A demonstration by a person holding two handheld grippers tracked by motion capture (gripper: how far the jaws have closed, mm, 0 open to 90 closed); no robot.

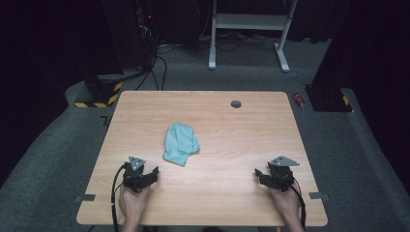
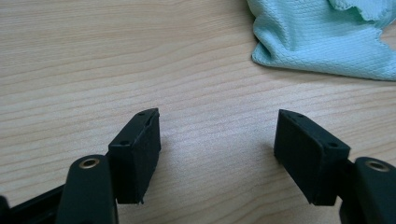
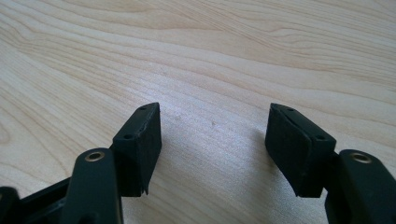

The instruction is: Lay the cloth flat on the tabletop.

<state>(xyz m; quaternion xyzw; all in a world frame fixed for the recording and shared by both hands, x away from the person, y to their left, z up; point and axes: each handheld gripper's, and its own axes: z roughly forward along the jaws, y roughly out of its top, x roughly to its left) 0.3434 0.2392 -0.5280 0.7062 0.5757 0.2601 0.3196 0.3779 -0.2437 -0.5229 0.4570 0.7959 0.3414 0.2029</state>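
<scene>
Both grippers — left gripper (image 1: 153, 172) and right gripper (image 1: 258, 173) — rest spread and empty near the table's (image 1: 145, 104) front edge; a shallow pinch could drag the crumpled cloth (image 1: 180, 143) — not lift it.

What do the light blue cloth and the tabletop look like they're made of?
Cloth: seemingly microfibre or a similar knit, matte, with a fine waffle-like weave and soft folds. Tabletop: light wood or wood-look laminate, smooth with a faint sheen; grain lines show, but which one is unclear.

High cam looks forward and down over the whole tabletop (image 1: 217, 193). Both claw cams skim it close up; the left one shares the teal cloth (image 1: 180, 143) with it.
</scene>
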